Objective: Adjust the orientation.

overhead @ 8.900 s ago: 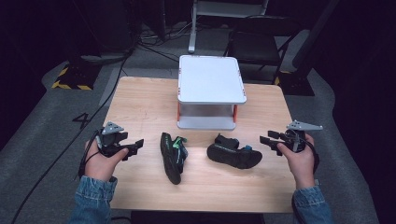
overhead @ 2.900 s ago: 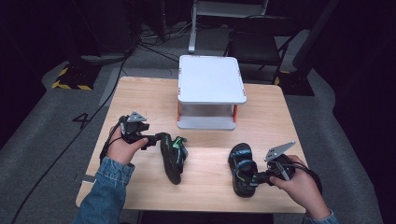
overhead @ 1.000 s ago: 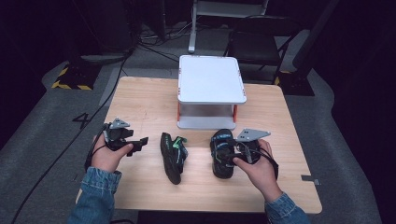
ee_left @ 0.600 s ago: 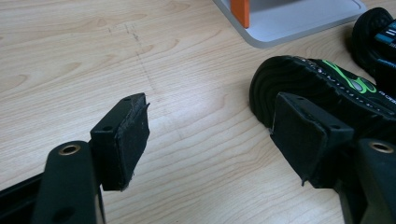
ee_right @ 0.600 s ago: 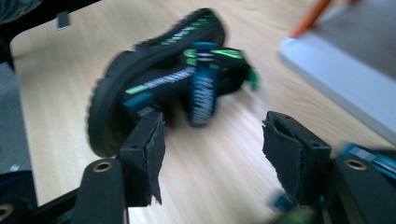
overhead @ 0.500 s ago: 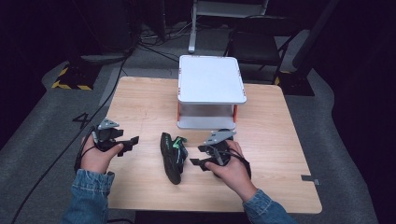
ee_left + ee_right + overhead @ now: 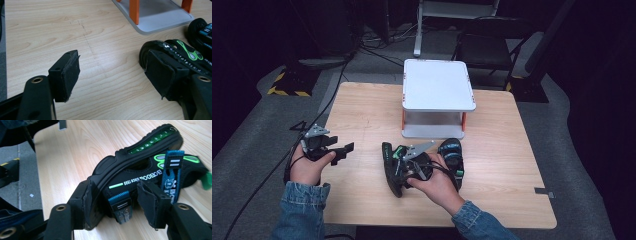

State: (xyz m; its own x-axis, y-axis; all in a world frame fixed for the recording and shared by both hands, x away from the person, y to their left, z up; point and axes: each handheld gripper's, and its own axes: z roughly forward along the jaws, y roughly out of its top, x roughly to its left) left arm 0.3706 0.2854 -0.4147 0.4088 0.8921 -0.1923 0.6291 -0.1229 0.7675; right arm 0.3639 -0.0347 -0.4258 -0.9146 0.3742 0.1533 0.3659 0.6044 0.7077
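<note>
The landmark is the white riser shelf (image 7: 438,91) with orange posts, standing at the far middle of the wooden table (image 7: 362,107).

Two black sandals lie just in front of the shelf. The left sandal (image 7: 393,167), with green trim, lies on its side in front of the shelf's left front corner. The right sandal (image 7: 453,155), with blue straps, lies sole down in front of the shelf's right front corner, close to its base.

The right gripper (image 7: 404,167) is at the left sandal, in front of the shelf. In the right gripper view its jaws straddle the heel end of this sandal (image 7: 140,167): one pad lies against the sole edge, the other sits inside by a blue strap. The jaws have just been closing with the sandal between them; I cannot tell whether both pads press on it yet.

The left gripper (image 7: 339,148) is held above the table well to the left of the shelf, pointing towards the left sandal. Its jaws stand apart with nothing between them; in the left gripper view bare tabletop (image 7: 100,55) shows in the gap.
</note>
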